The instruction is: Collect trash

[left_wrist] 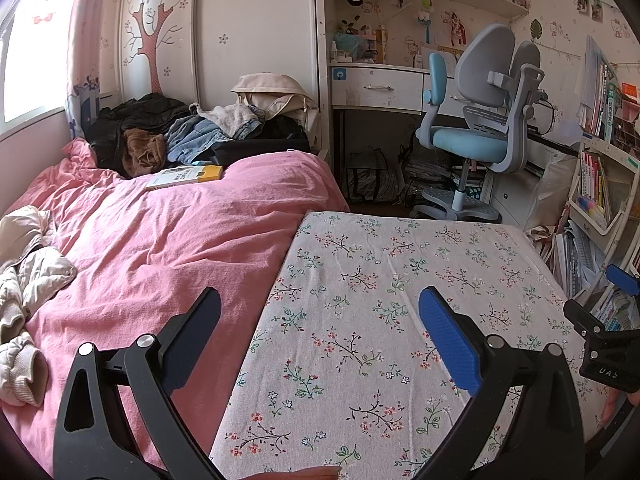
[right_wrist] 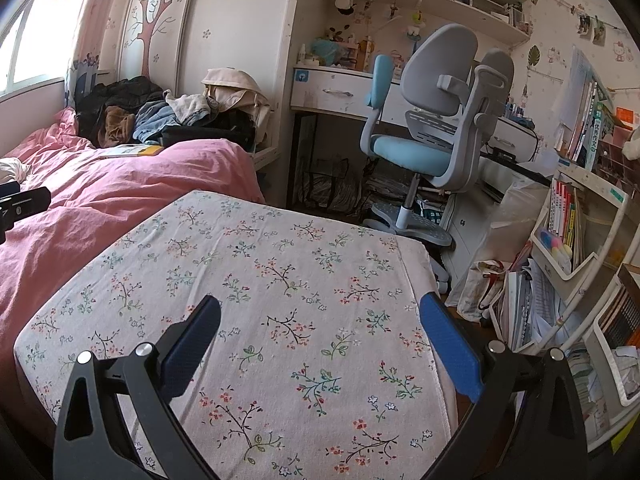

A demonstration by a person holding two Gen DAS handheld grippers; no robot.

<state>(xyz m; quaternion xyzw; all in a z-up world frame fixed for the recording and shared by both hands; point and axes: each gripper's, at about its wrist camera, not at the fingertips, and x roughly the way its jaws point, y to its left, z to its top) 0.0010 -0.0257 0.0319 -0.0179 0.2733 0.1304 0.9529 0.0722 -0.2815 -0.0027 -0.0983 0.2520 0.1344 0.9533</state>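
My left gripper (left_wrist: 320,336) is open and empty, held above the near part of a table covered in a floral cloth (left_wrist: 384,280). My right gripper (right_wrist: 320,340) is also open and empty above the same floral cloth (right_wrist: 260,280). Part of the right gripper shows at the right edge of the left wrist view (left_wrist: 608,336), and part of the left gripper at the left edge of the right wrist view (right_wrist: 20,204). No loose trash shows on the cloth in either view.
A bed with a pink quilt (left_wrist: 152,240) lies left of the table, with a book (left_wrist: 184,176), a clothes pile (left_wrist: 192,132) and a cream jacket (left_wrist: 28,280). A blue-grey desk chair (left_wrist: 480,128), a desk (left_wrist: 376,88), and bookshelves (right_wrist: 572,240) stand beyond and right.
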